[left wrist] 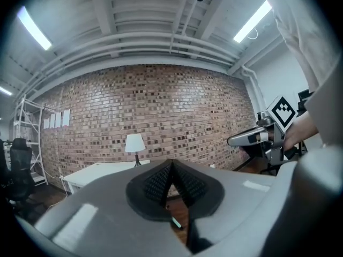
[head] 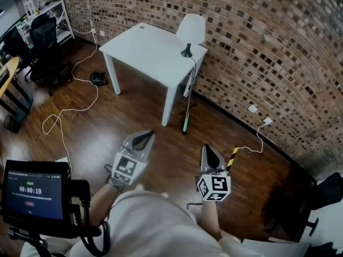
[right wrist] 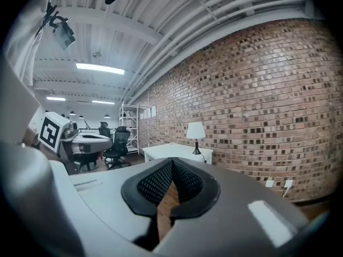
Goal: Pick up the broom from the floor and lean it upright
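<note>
Down at the bottom centre of the head view, the left claw [head: 144, 138] and the right claw [head: 209, 151] sit side by side, held out over the wood floor [head: 134, 111], and both are closed with nothing in them. The left gripper view confirms it: the dark ribbed pads [left wrist: 158, 183] meet at the tip, with only the brick wall [left wrist: 161, 100] beyond. Same story in the right gripper view, where the pads [right wrist: 155, 183] are pressed together. A strip of floor shows through the slot below them, and no handle sits between them.

Just beside the right claw, on the floor, lies a short yellow-and-black striped piece [head: 232, 157]; I can't tell what it is.

Moving up the frame, there's the broom [head: 187, 103], a thin dark pole with a green lower end, near the middle of the picture. It stands steeply, foot on the floor, upper part against the right-hand edge of the white table [head: 144, 47], just below the lamp [head: 191, 30]. It is well apart from both claws, and I can't make out its brush end.

My read is that the lifting and leaning look done, since the broom is off the floor and propped with neither claw touching it. Little seems left beyond seeing that it holds. On that smooth wood, a sliding foot is the thing to watch.
</note>
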`<action>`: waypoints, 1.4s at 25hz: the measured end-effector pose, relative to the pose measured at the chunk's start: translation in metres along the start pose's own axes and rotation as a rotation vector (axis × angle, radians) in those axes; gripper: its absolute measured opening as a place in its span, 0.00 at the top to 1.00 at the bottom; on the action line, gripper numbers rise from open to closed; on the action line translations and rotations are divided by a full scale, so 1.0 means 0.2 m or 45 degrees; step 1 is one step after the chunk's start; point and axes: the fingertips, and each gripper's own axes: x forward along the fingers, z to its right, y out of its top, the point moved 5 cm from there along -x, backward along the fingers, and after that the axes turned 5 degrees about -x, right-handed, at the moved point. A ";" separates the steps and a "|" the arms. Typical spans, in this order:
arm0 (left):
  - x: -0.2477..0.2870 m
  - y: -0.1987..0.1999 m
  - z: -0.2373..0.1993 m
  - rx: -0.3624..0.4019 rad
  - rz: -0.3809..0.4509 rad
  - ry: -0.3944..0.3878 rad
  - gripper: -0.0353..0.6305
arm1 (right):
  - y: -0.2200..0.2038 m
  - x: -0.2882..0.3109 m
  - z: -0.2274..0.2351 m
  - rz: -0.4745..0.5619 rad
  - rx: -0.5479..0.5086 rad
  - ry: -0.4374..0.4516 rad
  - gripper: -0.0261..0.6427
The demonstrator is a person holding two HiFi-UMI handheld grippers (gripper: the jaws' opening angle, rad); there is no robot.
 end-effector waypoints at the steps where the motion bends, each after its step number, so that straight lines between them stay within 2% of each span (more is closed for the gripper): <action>1: 0.01 0.00 0.00 0.001 0.002 -0.006 0.94 | 0.00 0.00 0.01 -0.001 0.000 -0.005 0.94; 14: 0.02 -0.05 -0.03 0.000 0.015 -0.049 0.94 | -0.06 0.01 -0.05 -0.039 -0.033 -0.043 0.94; 35: 0.05 -0.02 -0.08 -0.004 -0.009 -0.024 0.94 | -0.01 0.09 -0.02 -0.063 -0.061 -0.031 0.94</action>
